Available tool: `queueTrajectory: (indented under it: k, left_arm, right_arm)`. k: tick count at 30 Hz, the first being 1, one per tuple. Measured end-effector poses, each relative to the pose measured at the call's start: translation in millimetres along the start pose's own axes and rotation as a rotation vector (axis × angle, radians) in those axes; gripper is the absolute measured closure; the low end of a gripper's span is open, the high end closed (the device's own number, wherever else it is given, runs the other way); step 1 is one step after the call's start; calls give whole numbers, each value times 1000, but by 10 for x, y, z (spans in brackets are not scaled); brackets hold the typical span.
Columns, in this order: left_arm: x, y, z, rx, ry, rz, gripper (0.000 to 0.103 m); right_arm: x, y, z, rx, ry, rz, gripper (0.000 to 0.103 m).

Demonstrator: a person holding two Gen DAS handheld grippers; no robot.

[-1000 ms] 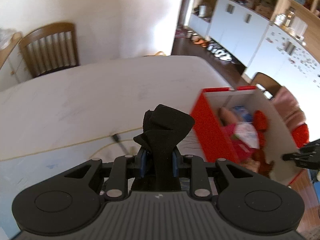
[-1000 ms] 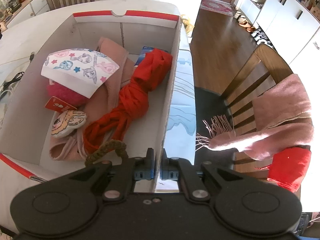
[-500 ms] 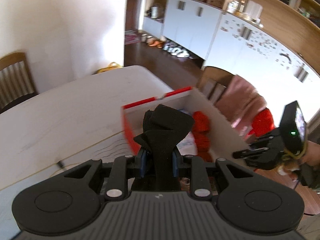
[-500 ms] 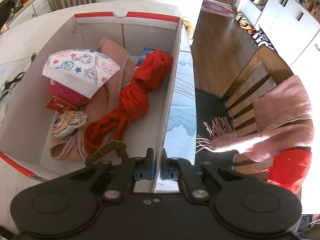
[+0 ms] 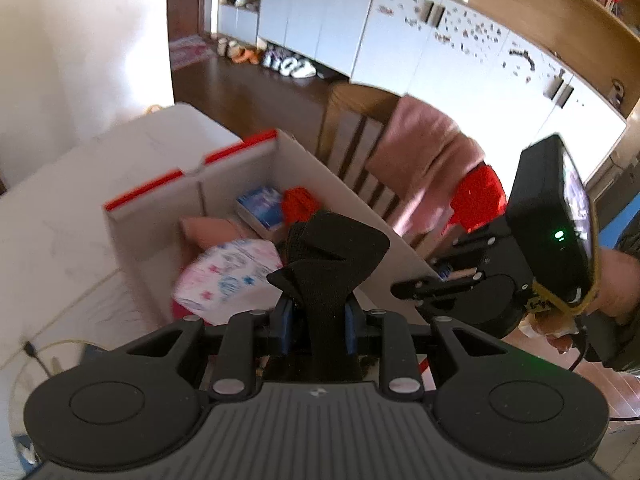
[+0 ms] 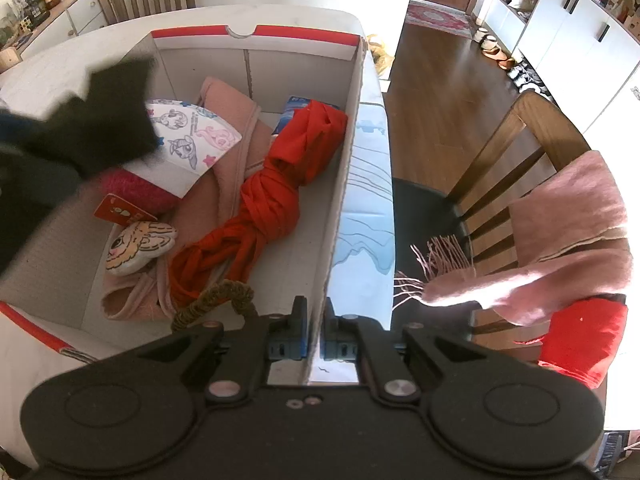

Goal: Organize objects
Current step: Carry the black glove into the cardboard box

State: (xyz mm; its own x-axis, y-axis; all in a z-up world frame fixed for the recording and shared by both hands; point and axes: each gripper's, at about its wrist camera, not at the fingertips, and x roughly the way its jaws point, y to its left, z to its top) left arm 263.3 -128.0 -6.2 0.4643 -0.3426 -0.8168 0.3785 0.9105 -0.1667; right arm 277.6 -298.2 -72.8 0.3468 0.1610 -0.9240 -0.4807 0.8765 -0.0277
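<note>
Just ahead of my left tongs (image 5: 316,316), the cardboard box (image 5: 152,236) lies open; they grip a black cloth (image 5: 332,256) over it. My right tongs (image 6: 316,344) pinch the box's wall. Next, I judge: lower, release inside.

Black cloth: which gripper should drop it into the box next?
Left. The left gripper already holds the black cloth above the box, while the right gripper is clamped on the box's side wall, steadying it.

Wooden chair (image 6: 532,152), pink scarf (image 6: 560,240) draped over; white cabinets (image 5: 320,12) behind
</note>
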Motion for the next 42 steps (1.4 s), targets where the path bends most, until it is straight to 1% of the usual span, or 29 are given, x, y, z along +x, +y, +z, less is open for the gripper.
queueTrajectory:
  k: [3, 13, 20, 30, 37, 41, 42]
  left_arm:
    - [159, -34, -18, -10, 38, -9, 79]
    - [636, -122, -126, 42, 150, 42, 79]
    - [861, -129, -178, 41, 199, 55, 79]
    - [1005, -106, -209, 27, 232, 53, 79]
    - [986, -72, -226, 6, 222, 42, 78]
    - [960, -65, -243, 3, 213, 37, 70]
    - [949, -65, -246, 1, 211, 34, 64]
  right_arm:
    - [-1, -13, -8, 2, -4, 6, 98]
    - [-7, -8, -17, 0, -7, 10, 98]
    - [2, -1, -21, 0, -8, 9, 98]
    - [-19, -3, -25, 8, -10, 13, 98]
    - [-29, -12, -34, 9, -10, 12, 98]
    - [-29, -13, -34, 9, -10, 12, 98]
    - [-34, -11, -35, 9, -10, 11, 98]
